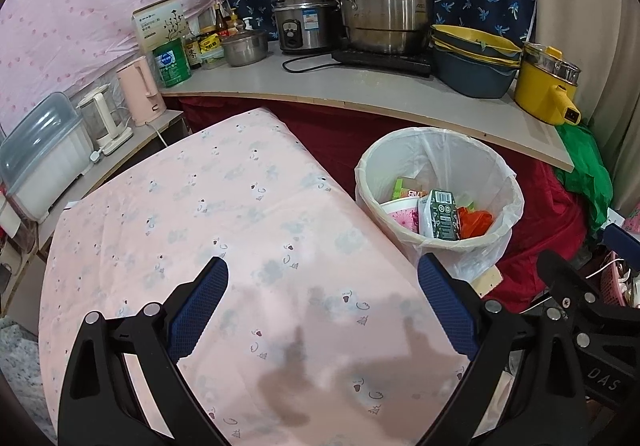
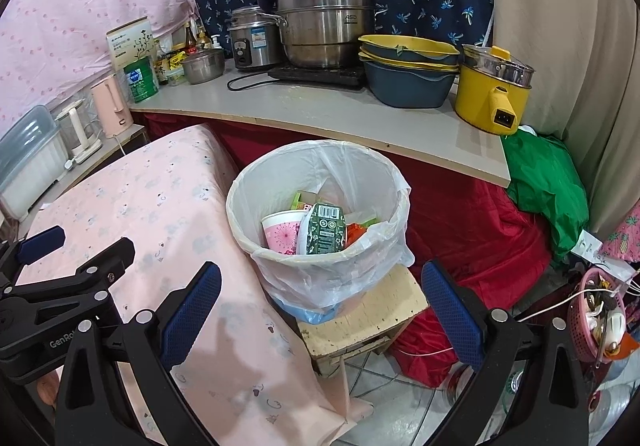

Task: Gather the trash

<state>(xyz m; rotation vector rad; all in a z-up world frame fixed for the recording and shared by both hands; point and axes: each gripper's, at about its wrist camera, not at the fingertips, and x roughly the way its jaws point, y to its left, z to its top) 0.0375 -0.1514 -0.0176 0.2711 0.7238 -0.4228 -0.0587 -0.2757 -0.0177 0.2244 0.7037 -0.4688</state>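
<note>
A white bin (image 1: 404,150) (image 2: 256,182) lined with a clear plastic bag stands on a small wooden stool (image 2: 372,310) beside the pink-clothed table (image 1: 224,230) (image 2: 160,214). Inside lie a pink paper cup (image 2: 280,234), a green carton (image 1: 442,214) (image 2: 324,228), an orange wrapper (image 1: 474,220) and other packaging. My left gripper (image 1: 322,298) hangs open over the bare tablecloth, holding nothing. My right gripper (image 2: 320,306) is open just in front of the bin and above the stool, also holding nothing.
A grey counter (image 2: 320,110) behind the bin carries a steel steamer pot (image 2: 326,30), a rice cooker (image 2: 252,42), stacked blue-and-yellow bowls (image 2: 408,70) and a yellow electric pot (image 2: 494,94). Kettles (image 1: 136,90) stand at the left. A pink basket (image 2: 600,318) and green cloth (image 2: 548,186) sit at the right.
</note>
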